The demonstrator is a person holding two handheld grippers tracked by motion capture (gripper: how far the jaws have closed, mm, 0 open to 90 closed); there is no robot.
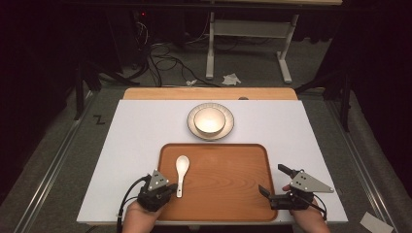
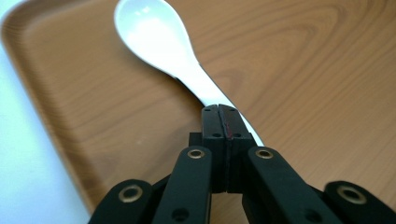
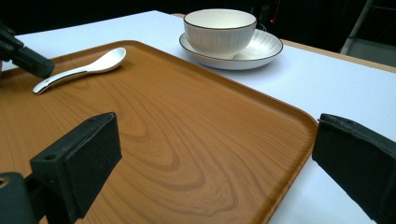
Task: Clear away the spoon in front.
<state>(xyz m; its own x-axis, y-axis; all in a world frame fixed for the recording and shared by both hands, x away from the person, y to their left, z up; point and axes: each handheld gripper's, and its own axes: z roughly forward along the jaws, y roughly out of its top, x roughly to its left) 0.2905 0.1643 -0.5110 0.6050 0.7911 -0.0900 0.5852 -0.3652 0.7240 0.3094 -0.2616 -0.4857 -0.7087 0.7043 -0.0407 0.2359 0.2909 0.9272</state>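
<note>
— Wooden tray [image 1: 223,189] lies on the near half of the white table [image 1: 126,136], and on its left part we see the white spoon [image 1: 181,170], bowl end pointing far, handle end near.

— Where do we have the left gripper [image 1: 167,188]?

— At the tray's near left corner, right beside the spoon's handle. In the left gripper view its jaws are pressed together, with nothing between them; their tips sit over the handle end [image 2: 233,121], but we cannot tell whether they touch it.

— And the right gripper [image 1: 274,182]?

— At the tray's near right edge, jaws spread wide and holding nothing. In the right gripper view the tray's corner [image 3: 299,126] lies between them.

— Anything farther off?

— Beyond the tray, at the table's middle, we see a white bowl [image 1: 209,120] standing on a plate [image 1: 230,121].
</note>
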